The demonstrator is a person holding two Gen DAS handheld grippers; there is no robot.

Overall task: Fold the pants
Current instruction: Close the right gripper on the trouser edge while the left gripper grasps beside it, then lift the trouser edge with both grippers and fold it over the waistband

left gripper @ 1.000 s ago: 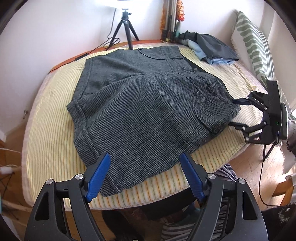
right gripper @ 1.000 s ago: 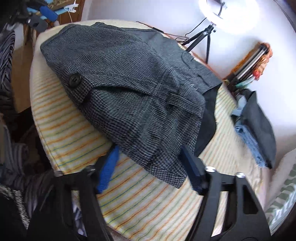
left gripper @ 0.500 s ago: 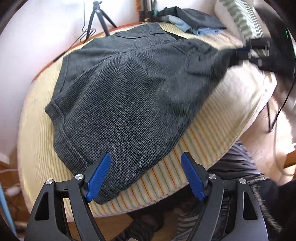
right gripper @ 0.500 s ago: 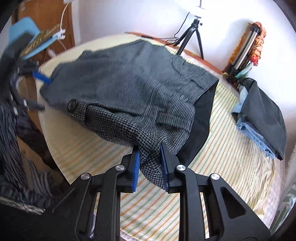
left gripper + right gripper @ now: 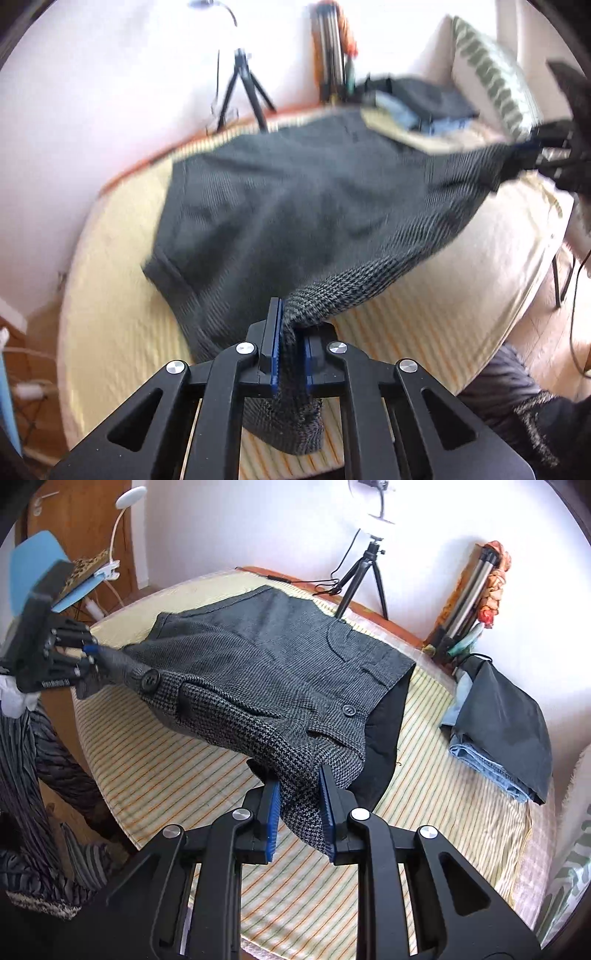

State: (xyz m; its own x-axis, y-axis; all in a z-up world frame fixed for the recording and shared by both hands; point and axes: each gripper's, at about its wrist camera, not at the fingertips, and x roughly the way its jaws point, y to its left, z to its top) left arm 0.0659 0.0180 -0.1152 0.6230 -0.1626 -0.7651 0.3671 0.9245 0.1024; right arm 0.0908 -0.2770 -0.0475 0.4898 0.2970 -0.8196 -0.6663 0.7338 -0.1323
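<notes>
Grey houndstooth pants [image 5: 266,672] lie on the striped yellow bed [image 5: 155,775], with their near edge lifted off it. My left gripper [image 5: 290,343] is shut on one corner of the pants [image 5: 314,206]; it also shows in the right wrist view [image 5: 88,651] at the far left. My right gripper [image 5: 299,808] is shut on the waistband corner near a button [image 5: 349,710]; it shows at the right edge of the left wrist view [image 5: 524,155]. The fabric hangs stretched between the two grippers.
A folded pile of dark and blue clothes [image 5: 498,731] lies on the bed's far right. A tripod [image 5: 364,576] and a rolled bundle [image 5: 469,598] stand by the wall. A green-patterned pillow [image 5: 491,81] leans at the right. A person's striped legs [image 5: 33,775] stand beside the bed.
Both grippers closed on the near edge of the pants, the right first, then the left. They have lifted that edge off the bed and pulled it taut.
</notes>
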